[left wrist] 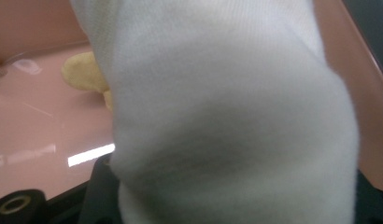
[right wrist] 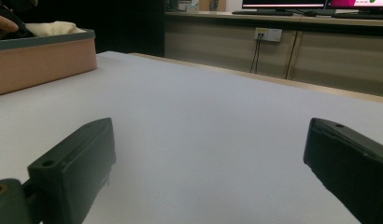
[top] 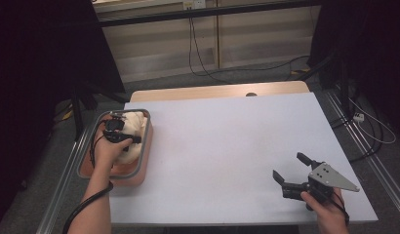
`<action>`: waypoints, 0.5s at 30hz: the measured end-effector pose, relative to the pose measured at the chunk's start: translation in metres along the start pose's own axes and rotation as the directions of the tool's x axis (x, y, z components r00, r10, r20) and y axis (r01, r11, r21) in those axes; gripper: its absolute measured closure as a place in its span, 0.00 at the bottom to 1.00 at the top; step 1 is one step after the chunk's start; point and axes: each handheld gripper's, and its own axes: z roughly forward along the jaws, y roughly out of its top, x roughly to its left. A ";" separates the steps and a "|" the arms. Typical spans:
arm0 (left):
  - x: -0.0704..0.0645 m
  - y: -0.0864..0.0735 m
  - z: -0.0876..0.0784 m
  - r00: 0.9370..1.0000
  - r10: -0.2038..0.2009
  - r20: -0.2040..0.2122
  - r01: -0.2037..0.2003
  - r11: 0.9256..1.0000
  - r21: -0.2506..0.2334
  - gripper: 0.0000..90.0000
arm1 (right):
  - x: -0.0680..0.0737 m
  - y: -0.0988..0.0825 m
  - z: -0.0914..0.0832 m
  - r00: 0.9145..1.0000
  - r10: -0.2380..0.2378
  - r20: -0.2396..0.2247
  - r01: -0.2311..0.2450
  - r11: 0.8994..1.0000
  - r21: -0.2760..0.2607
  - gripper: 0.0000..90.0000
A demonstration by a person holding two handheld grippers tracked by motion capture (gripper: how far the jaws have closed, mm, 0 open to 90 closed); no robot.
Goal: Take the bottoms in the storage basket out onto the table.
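High view, from the left: the left gripper (top: pixel 118 127) is closed on a bunched white cloth (top: pixel 134 127) inside the pink bin (top: pixel 145 161) at the table's left edge. The right gripper (top: pixel 291 170) is held wide open and empty over the white table (top: pixel 227 146). If lifted on a thin fold, the cloth could slip free or be snagged on the bin's grey rim.

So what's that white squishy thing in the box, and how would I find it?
Look at the pale table, then its left edge, where a pinkish-brown box with a grey rim sits. Inside lies the cream-white soft cloth bundle, gripped by the left gripper. It is pale and knitted-looking, far bigger than the small yellow lump beside it.
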 end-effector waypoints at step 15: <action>0.004 0.013 -0.025 1.000 -0.013 0.018 0.013 1.000 0.003 0.51 | 0.000 0.000 0.000 1.000 -0.001 0.004 0.001 1.000 -0.001 0.02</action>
